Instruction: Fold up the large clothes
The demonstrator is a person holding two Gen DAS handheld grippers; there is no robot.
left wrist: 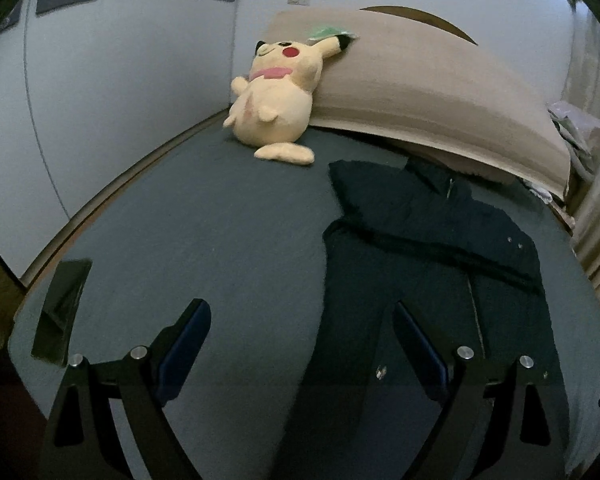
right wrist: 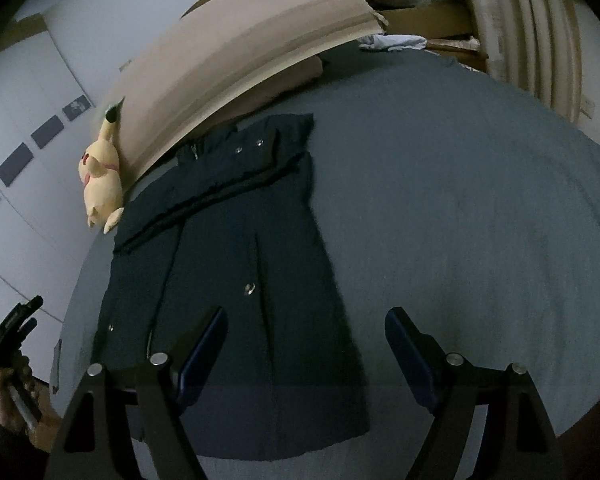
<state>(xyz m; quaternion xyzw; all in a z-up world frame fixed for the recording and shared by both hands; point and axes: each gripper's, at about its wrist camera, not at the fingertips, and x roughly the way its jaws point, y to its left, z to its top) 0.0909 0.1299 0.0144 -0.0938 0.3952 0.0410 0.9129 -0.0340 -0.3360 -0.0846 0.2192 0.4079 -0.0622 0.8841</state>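
Both claws agape — left claw, right claw; coat flat on bed.

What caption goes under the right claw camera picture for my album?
Open right claw above a dark coat with folded-in sleeves on a grey bed, plush toy by the headboard.

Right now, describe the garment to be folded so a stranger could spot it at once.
Find the bed with the grey-blue sheet. Below the tan pillow lies a dark navy coat, spread flat with one sleeve folded across the chest. Its metal snaps and dark cloth set it apart from the yellow plush toy beside it.
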